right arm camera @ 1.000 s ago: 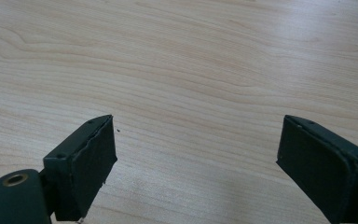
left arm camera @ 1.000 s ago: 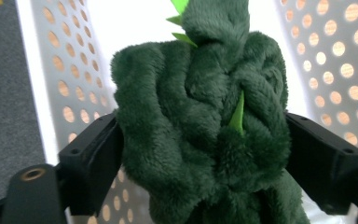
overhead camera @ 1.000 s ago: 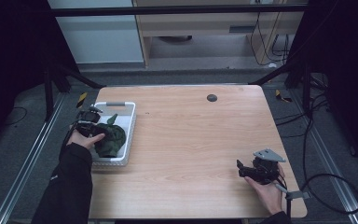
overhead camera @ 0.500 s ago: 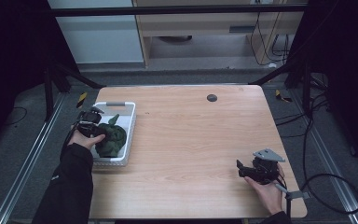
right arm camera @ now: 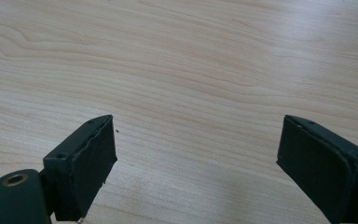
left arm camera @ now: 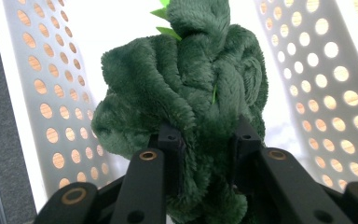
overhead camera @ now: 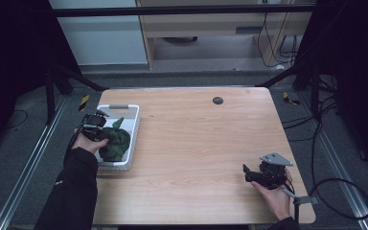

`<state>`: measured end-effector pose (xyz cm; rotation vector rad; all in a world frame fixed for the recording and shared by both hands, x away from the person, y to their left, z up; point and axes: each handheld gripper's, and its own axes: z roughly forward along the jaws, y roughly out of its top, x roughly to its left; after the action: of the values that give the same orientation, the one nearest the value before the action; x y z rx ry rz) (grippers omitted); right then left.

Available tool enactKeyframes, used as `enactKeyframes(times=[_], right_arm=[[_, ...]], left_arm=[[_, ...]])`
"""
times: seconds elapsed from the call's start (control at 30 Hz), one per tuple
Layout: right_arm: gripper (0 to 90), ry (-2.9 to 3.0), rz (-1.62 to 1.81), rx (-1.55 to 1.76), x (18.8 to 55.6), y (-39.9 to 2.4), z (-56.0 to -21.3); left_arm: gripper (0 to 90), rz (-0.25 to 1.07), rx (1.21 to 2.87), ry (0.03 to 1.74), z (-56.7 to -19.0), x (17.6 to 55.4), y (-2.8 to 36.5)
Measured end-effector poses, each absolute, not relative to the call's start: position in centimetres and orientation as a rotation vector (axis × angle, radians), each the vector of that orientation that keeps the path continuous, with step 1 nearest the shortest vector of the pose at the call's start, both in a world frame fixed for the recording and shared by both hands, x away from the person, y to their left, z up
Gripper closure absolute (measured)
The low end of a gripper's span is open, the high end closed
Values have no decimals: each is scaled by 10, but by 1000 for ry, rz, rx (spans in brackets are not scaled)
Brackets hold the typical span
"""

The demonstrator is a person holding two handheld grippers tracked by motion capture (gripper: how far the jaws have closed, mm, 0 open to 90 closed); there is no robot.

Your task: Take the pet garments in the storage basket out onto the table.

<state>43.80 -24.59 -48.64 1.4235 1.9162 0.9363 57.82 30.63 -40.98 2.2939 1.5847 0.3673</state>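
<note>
Both jaws of left gripper just closed on green plush toy inside white basket | lift-out next | right gripper wide, empty

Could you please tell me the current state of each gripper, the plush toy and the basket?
left gripper: shut on the green plush toy, jaws having just closed.
right gripper: open, nothing between its jaws, over bare table.
green plush toy: bunched, inside the basket.
white basket: upright, at table's left edge.

Wooden table (grey floor)
</note>
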Motion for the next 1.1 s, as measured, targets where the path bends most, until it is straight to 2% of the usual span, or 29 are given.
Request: enactKeyframes(times=[0.23, 1.1], right_arm=[[114, 1919, 937, 1419, 438, -246, -487], [111, 1910, 943, 1428, 437, -248, -486]], left_arm=[[721, 375, 2302, 1527, -396, 573, 305], [718, 512, 2304, 1307, -302, 529, 306]])
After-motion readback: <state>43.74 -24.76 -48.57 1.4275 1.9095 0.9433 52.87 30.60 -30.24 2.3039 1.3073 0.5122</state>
